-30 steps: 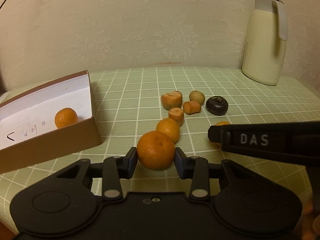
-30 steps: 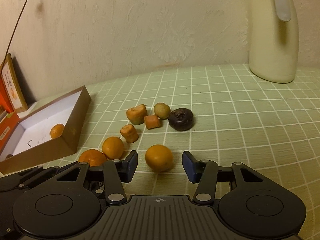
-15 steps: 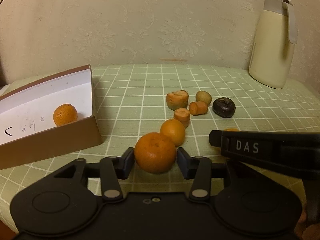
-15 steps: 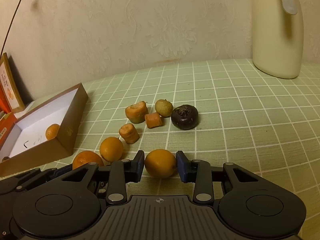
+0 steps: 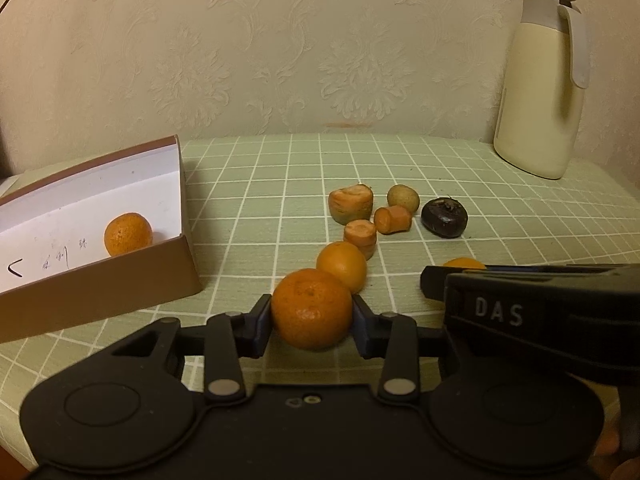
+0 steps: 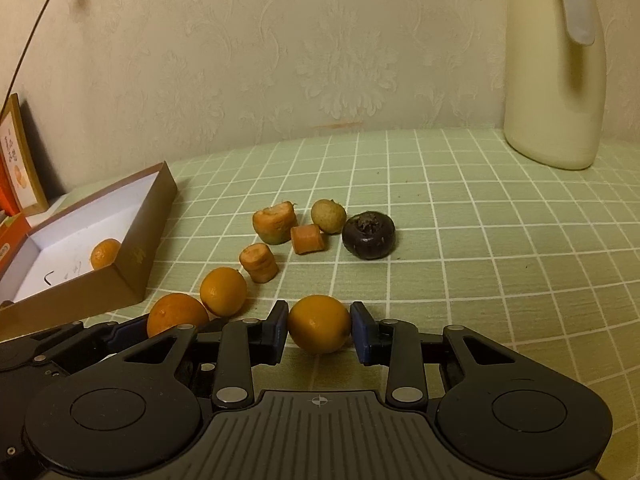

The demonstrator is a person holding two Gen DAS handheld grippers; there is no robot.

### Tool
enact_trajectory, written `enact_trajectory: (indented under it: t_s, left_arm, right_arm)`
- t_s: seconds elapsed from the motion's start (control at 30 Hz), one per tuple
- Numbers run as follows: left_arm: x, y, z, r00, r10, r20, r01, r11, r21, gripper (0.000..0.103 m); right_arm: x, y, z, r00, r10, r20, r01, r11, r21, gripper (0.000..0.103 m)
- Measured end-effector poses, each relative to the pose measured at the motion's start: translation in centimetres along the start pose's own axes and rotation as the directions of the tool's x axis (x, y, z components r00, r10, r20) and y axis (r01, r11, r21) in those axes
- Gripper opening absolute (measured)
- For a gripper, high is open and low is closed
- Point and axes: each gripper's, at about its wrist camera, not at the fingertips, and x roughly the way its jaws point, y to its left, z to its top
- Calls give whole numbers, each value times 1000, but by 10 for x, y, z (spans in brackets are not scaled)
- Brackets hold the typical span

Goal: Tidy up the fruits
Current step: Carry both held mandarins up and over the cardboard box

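In the left wrist view my left gripper (image 5: 312, 314) has its jaws closing on a large mandarin (image 5: 310, 300), and both pads press its sides just above the checked cloth. In the right wrist view my right gripper (image 6: 319, 326) is closing too, its pads touching a smooth orange (image 6: 319, 322). Another orange (image 5: 342, 266) lies just beyond the mandarin. Further back lie three carrot chunks (image 5: 360, 238), a small tan fruit (image 5: 403, 196) and a dark purple fruit (image 5: 444, 217). To the left, an open brown box (image 5: 120, 284) holds one mandarin (image 5: 128, 234).
A cream jug (image 5: 538, 92) stands at the back right against the patterned wall. An orange carton and a framed card (image 6: 18, 160) lean at the far left behind the box. The right gripper's black body (image 5: 520, 300) crosses the left view's right side.
The right jaws, wide around the orange a second ago, have closed onto it. The left jaws eased off the mandarin briefly, then pressed it again. Neither hand has shifted.
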Motion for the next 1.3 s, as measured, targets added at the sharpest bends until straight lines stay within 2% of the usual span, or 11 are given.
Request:
enact_trajectory:
  t_s: [0.23, 0.53, 0.87, 1.07, 1.3]
  left_arm:
    - [-8, 3, 3, 1000, 13, 18, -13, 1000, -15, 30]
    - [-38, 31, 13, 995, 66, 72, -63, 997, -42, 30]
    - [-87, 75, 18, 980, 146, 134, -141, 989, -51, 30]
    - [-117, 102, 18, 967, 195, 162, -181, 978, -100, 30]
    - [-150, 131, 18, 946, 249, 206, -220, 963, -154, 30]
  right_arm:
    - [-13, -2, 1, 1000, 8, 17, -9, 1000, 5, 34]
    - [-35, 10, 8, 997, 44, 64, -44, 999, 1, 34]
    - [-61, 52, 16, 986, 129, 109, -121, 990, -77, 34]
    - [-79, 86, 18, 968, 199, 154, -176, 973, -147, 34]
    - [-103, 121, 19, 933, 286, 220, -238, 946, -221, 34]
